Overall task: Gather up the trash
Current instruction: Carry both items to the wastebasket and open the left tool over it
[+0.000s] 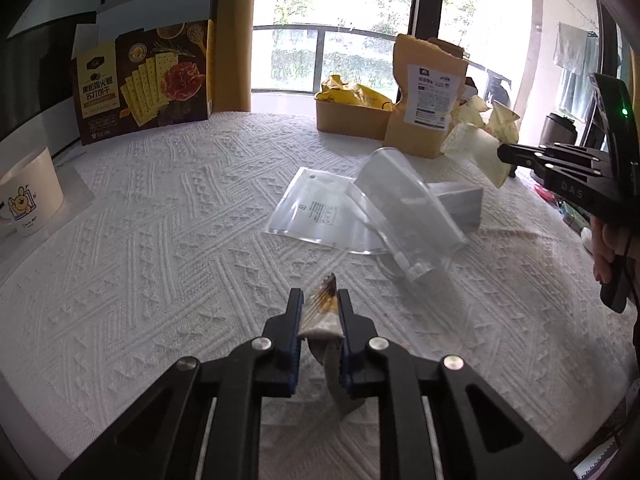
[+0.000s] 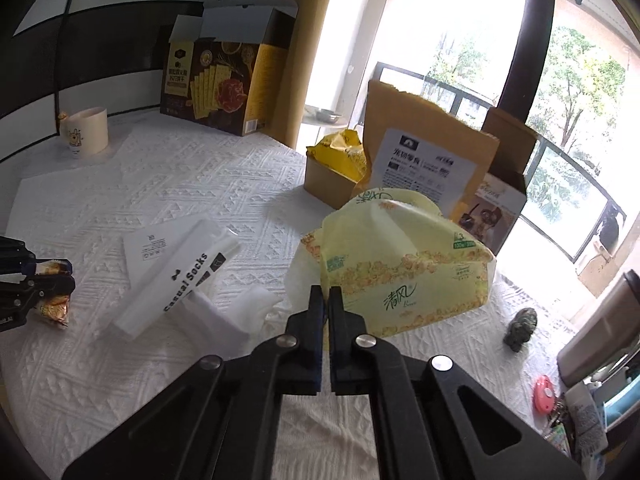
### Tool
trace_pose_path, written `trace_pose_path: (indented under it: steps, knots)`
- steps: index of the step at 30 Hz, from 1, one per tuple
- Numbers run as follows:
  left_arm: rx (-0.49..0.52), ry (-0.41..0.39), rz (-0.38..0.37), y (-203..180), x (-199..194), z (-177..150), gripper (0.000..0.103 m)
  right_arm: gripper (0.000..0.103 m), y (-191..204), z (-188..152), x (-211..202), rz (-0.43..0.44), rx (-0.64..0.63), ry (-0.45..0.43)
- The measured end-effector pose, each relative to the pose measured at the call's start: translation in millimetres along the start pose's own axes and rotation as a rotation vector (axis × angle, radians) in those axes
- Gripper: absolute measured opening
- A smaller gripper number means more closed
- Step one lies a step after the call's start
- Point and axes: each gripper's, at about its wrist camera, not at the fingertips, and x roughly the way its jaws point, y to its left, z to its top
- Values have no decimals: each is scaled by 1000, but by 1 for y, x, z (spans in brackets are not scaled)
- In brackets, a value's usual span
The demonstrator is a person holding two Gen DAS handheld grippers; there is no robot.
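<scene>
My left gripper (image 1: 319, 294) is shut on a small crumpled snack wrapper (image 1: 322, 312), brown and silver, held just above the white tablecloth (image 1: 160, 240). In the right wrist view the same gripper (image 2: 70, 276) and wrapper (image 2: 52, 308) show at the left edge. My right gripper (image 2: 326, 290) is shut on the edge of an empty yellow tissue-pack wrapper (image 2: 400, 264), which hangs off the cloth. The left wrist view shows that gripper (image 1: 502, 152) at the right with the yellow wrapper (image 1: 476, 148) at its tip. A clear socks bag (image 2: 176, 280) and a crumpled white tissue (image 2: 256, 304) lie on the cloth.
A clear plastic cup (image 1: 404, 212) lies tipped on the clear bag (image 1: 312, 208). At the back stand a cracker box (image 1: 148, 80), a brown paper bag (image 1: 430, 92) and a cardboard tray (image 1: 352, 120) with a yellow bag. A mug (image 1: 28, 196) stands left; a small dark figurine (image 2: 522, 328) right.
</scene>
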Motion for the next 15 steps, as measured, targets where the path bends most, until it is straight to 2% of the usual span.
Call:
trace_pose_path:
  steps: [9, 15]
  knots:
    - [3, -53, -29, -12, -45, -8, 14, 2, 20, -18, -72, 4, -24, -39]
    - [13, -85, -31, -19, -81, -21, 14, 2, 49, -34, -123, 31, -37, -62]
